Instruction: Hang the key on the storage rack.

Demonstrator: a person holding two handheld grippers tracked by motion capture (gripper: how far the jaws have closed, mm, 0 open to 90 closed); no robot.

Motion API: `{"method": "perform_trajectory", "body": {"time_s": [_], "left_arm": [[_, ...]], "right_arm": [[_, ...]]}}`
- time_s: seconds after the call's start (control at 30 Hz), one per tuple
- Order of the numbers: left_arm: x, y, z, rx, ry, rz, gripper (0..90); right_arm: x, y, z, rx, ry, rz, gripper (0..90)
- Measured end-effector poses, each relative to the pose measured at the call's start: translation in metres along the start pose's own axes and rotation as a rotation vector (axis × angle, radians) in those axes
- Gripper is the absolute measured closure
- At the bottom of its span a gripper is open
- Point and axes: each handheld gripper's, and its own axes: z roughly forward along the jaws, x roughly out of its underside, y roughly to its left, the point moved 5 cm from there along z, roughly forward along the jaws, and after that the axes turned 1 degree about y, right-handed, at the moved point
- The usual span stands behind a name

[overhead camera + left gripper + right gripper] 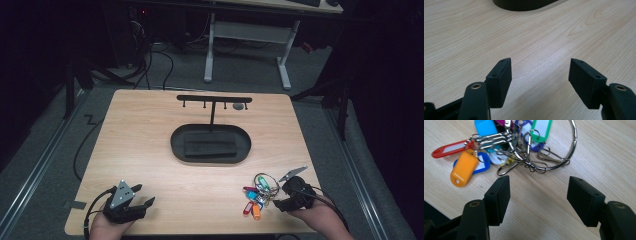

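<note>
Your pale wooden table (150, 150) carries a black oval tray (210, 143) with its hook rack. At the near right edge lies the bunch of coloured key tags on metal rings (506, 145), just ahead of your right gripper (539, 195), jaws spread and holding nothing. Your left gripper (540, 80) is spread too, over bare wood.

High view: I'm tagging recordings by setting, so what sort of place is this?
Probably a lab or workshop: a lone wooden table on grey carpet, loose cables on the floor, a height-adjustable desk behind.
</note>
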Motion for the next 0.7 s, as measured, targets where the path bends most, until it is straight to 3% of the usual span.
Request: {"method": "perform_trajectory", "body": {"time_s": [0.13, 0.33, 0.43, 0.53, 0.7], "left_arm": [[0.001, -0.001, -0.001, 0.015, -0.006, -0.019, 35.0], [0.004, -0.007, -0.006, 0.011, -0.001, 0.022, 34.3], [0.008, -0.007, -0.010, -0.001, 0.013, 0.043, 34.1], [0.010, -0.003, -0.016, -0.009, 0.002, 0.020, 34.1], [0.010, -0.004, -0.021, -0.013, -0.013, 0.031, 34.4]], "right_arm": [[-0.010, 0.005, -0.007, 0.006, 0.028, -0.030, 36.4], [-0.034, 0.015, -0.016, 0.012, 0.053, -0.087, 43.1], [-0.045, 0.022, -0.011, -0.010, 0.088, -0.110, 43.7], [-0.056, 0.030, -0.004, -0.028, 0.117, -0.143, 46.4], [-0.074, 0.034, 0.007, -0.043, 0.159, -0.162, 54.7]]}}
